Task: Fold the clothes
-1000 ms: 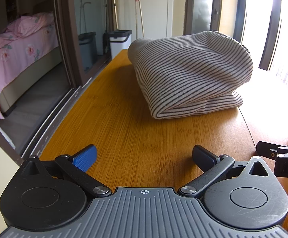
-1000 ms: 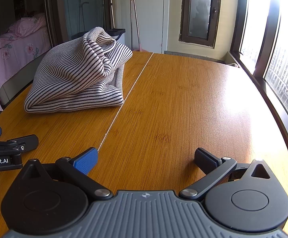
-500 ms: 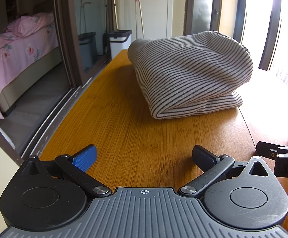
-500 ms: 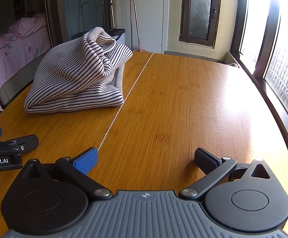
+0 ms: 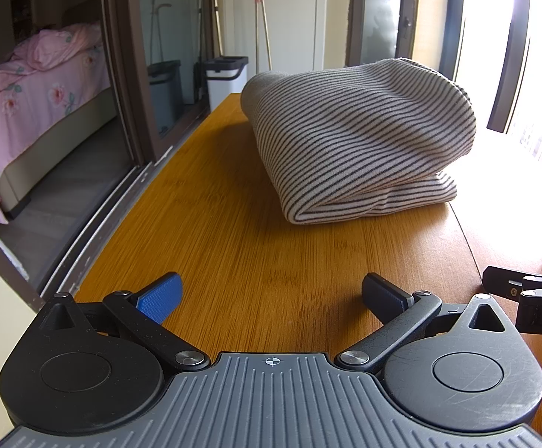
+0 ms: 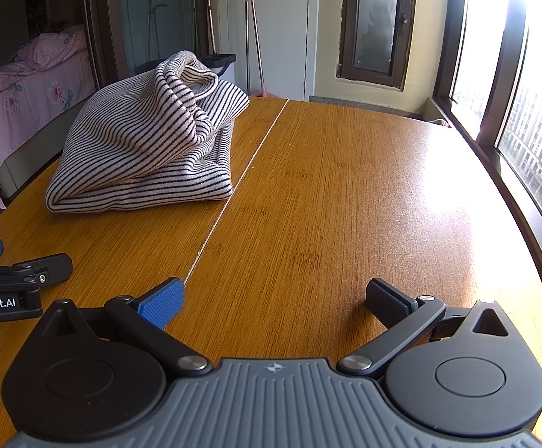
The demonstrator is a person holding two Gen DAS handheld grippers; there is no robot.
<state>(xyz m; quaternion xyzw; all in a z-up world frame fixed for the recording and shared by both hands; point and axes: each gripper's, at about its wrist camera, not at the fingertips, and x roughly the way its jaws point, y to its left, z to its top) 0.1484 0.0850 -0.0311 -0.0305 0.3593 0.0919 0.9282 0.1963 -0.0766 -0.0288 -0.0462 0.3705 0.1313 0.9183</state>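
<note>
On the wooden worktop (image 6: 345, 194), a striped garment (image 6: 147, 149) is lying folded in a loose bundle on the left half, just left of the worktop's seam. Left gripper (image 5: 271, 295) is hovering low over bare wood, jaws spread apart, holding nothing, well short of the garment. Right gripper (image 6: 274, 298) is sitting beside it, likewise spread wide and empty. Beyond the worktop's left edge, a pink bed (image 5: 35, 86) is showing.
</note>
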